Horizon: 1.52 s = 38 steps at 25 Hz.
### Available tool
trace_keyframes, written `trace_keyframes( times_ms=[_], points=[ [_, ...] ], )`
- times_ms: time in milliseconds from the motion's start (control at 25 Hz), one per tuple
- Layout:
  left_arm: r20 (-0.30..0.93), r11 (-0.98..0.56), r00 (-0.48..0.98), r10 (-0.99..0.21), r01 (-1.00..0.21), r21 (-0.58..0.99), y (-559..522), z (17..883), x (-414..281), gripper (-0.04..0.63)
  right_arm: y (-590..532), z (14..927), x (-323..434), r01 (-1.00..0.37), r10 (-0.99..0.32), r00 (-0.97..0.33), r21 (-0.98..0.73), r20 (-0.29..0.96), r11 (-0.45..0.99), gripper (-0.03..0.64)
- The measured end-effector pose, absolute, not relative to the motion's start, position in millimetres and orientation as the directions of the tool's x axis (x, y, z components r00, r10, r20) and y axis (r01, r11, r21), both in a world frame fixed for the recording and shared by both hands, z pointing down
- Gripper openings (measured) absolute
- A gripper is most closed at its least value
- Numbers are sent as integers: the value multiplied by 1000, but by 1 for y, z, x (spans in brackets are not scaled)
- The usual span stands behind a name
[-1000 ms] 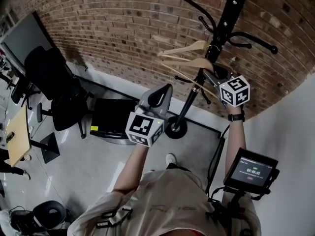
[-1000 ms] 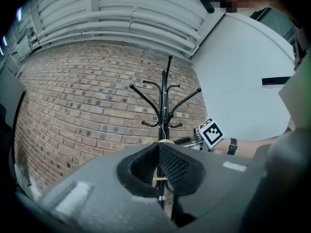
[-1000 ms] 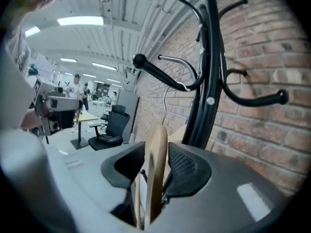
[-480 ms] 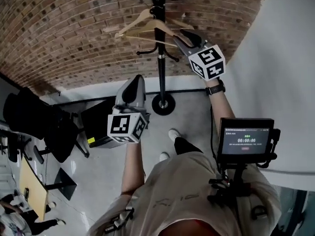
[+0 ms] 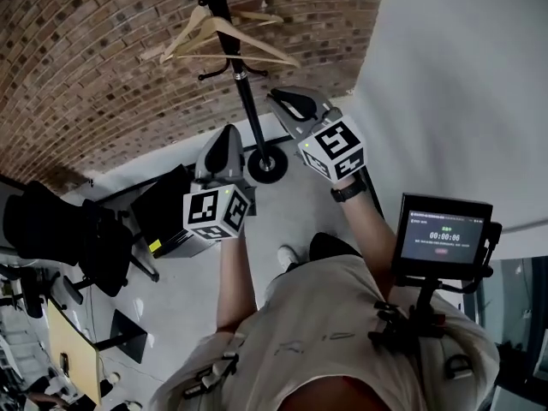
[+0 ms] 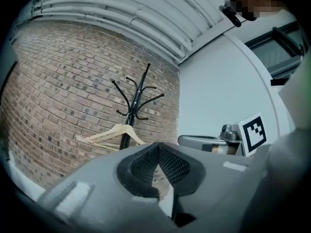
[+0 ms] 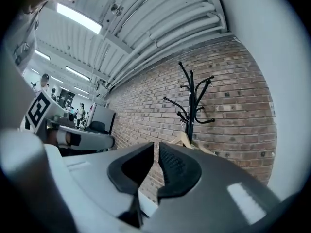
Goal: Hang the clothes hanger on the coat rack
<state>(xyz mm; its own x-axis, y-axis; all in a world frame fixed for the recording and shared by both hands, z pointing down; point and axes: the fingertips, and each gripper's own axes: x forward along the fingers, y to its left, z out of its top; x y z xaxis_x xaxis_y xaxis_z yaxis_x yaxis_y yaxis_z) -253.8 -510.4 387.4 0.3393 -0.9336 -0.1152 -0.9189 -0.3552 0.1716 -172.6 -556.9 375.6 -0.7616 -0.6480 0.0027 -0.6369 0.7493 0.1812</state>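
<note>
The right gripper (image 5: pixel 288 103) is held out level in front of the person, its marker cube toward the wrist. Its jaws are closing, with only a thin slit left between the pads. In the right gripper view (image 7: pixel 156 152) nothing stands in that slit. The left gripper (image 5: pixel 226 142) sits lower and to the left of it in the head view. In its own view (image 6: pixel 156 148) the pads meet at the tip, empty.

The clothes hanger (image 5: pixel 214 37), pale wood, is hanging on the coat rack (image 5: pixel 246 97), its hook up by the black pole among the curved pegs. It is well apart from both grippers and neither one touches it. From the head view it is beyond and above the right gripper's tip, and to its left. The rack's pole runs down between the two grippers to a round base (image 5: pixel 267 165) on the grey floor.

In the right gripper view the hanger (image 7: pixel 187 138) peeks just over the top of the right-hand jaw, at the foot of the rack (image 7: pixel 191 106). In the left gripper view the hanger (image 6: pixel 114 132) hangs left of the pole (image 6: pixel 138 98), above the jaws.

The brick wall (image 5: pixel 103 75) stands behind the rack and a plain white wall (image 5: pixel 462 75) meets it on the right. A small screen (image 5: pixel 441 238) is mounted at the person's chest.
</note>
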Motion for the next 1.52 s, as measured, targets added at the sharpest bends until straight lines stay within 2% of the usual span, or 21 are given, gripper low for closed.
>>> trace_keyframes(
  times_ms=[360, 560, 720, 1080, 1520],
  points=[
    [-140, -300, 283, -949, -946, 120, -446, 364, -172, 2, -472, 367, -94, -618, -617, -785, 142, -57, 774, 6],
    [-100, -295, 284, -954, -946, 130, -356, 370, -89, 2, -377, 380, -20, -633, -635, -773, 76, 9, 771, 5],
    [-24, -268, 267, -963, -954, 136, -333, 399, -48, 2, -362, 417, 24, -646, -643, -762, -17, 83, 763, 6],
    [-76, -319, 315, -946, -945, 63, -280, 360, -25, 2, -306, 379, 41, -682, -682, -731, 14, 6, 731, 5],
    [-101, -302, 296, -950, -951, 60, -240, 343, -69, 2, -261, 352, -3, -672, -671, -740, 45, -39, 739, 5]
  ],
)
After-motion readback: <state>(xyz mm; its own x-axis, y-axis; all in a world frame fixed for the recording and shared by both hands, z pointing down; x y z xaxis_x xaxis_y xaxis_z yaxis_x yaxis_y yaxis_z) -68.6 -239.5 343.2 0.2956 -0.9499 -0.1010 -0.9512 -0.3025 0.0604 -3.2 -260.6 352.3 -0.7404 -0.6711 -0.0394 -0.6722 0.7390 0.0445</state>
